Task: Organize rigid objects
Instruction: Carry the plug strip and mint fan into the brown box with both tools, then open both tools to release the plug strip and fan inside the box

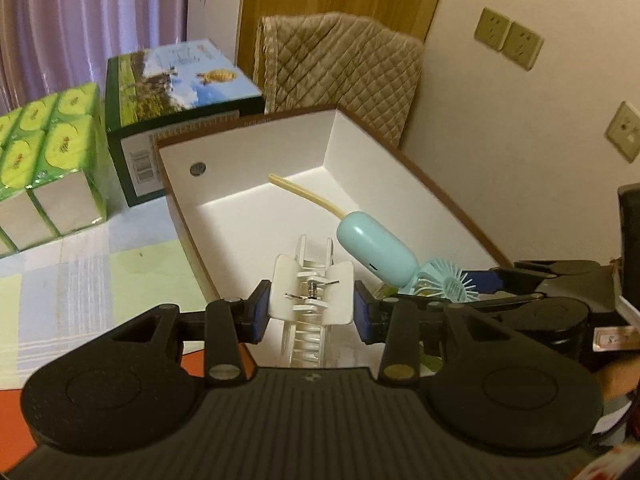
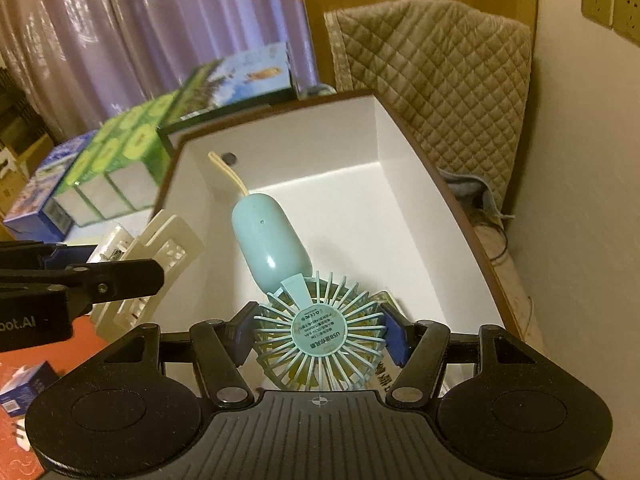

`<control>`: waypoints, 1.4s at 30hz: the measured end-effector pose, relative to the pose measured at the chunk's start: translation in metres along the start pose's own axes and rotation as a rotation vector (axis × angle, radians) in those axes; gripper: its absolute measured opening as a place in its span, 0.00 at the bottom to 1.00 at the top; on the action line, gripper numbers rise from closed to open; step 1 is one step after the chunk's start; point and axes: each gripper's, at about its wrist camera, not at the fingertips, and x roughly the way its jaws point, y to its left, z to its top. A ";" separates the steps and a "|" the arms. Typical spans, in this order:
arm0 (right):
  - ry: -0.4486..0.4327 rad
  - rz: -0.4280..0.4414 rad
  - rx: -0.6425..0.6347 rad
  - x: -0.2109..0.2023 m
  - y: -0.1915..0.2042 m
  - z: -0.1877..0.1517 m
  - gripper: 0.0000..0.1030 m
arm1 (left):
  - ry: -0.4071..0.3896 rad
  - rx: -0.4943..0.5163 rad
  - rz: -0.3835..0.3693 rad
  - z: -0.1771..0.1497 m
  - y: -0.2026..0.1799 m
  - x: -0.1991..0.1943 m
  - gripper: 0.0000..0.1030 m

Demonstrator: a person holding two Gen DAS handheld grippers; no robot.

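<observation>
Both hand-held grippers grip over the box (image 2: 460, 216): left (image 1: 311, 312) clamps hair clip (image 1: 310, 294), right (image 2: 318, 338) clamps fan (image 2: 316, 332).

A lived-in home room: lilac curtains (image 2: 120, 40), a quilted chair cover (image 1: 340, 68), wall sockets (image 1: 508, 38), tissue packs (image 1: 44, 168) on a checked tablecloth (image 1: 80, 280).

One white box (image 1: 384, 184), one blue fan (image 2: 316, 320), one hair clip (image 1: 310, 296), two wall sockets (image 1: 508, 38).

- Hair clip (image 1: 313, 295): glossy white plastic, metal spring
- Hand fan (image 2: 316, 312): smooth pale-blue plastic, slight sheen
- Box (image 1: 224, 216): matt white card inside
- Chair cover (image 2: 440, 80): quilted cloth
</observation>
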 end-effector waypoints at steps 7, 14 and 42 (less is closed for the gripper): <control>0.051 -0.017 -0.032 0.030 -0.005 0.008 0.58 | 0.066 -0.014 0.027 0.010 0.006 0.036 0.36; 0.086 -0.020 -0.044 0.049 -0.007 0.013 0.58 | 0.113 -0.025 0.036 0.017 0.010 0.061 0.36; 0.065 -0.028 -0.106 0.026 0.000 0.008 0.60 | 0.124 0.002 -0.009 0.009 0.004 0.047 0.43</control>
